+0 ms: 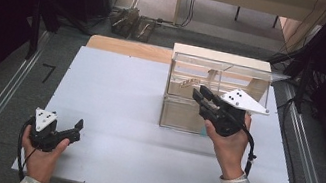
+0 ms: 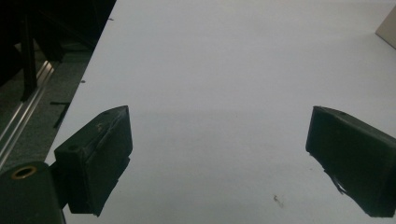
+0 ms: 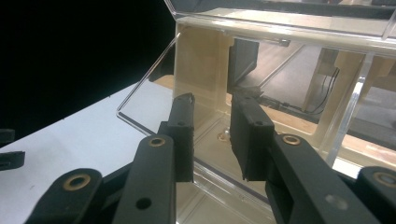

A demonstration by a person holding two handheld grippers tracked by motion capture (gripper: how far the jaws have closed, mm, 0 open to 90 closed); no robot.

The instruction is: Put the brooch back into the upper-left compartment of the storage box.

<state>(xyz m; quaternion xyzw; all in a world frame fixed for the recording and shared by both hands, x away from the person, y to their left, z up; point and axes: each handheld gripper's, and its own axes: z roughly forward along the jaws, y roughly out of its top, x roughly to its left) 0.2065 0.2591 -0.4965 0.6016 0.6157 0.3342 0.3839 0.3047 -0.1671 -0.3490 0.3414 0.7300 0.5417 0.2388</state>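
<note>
Black jaws of the right gripper (image 3: 212,135) fill the bottom of the right gripper view, parted a little with nothing between them; through the gap the pale floor of the case's upper shelf shows. They point into the open front of the clear-walled wooden case (image 1: 216,93), which stands right of centre in the high view, toward the upper edge of the white table (image 1: 111,113). Its see-through flap (image 3: 154,93) is swung outward at the left of the right gripper view, and a small tan piece (image 1: 189,82) lies on the upper shelf, too small to name.

I judge the step in hand to be work at this opening, reaching for the flap or for what lies on the shelf. To do it well, the wrist should stay level so both jaws clear the clear front lip at the lower centre of that view, and the jaws should widen before anything is taken, since the present gap looks narrow. Clear plastic edges are hard to read, so a slow approach is safer, and a sideways knock against the flap could shift the whole case.

At the lower left of the high view the left gripper (image 1: 74,129) rests low over bare table, its jaws spread wide and empty, well apart from the case; it could brace the case if it slides
</note>
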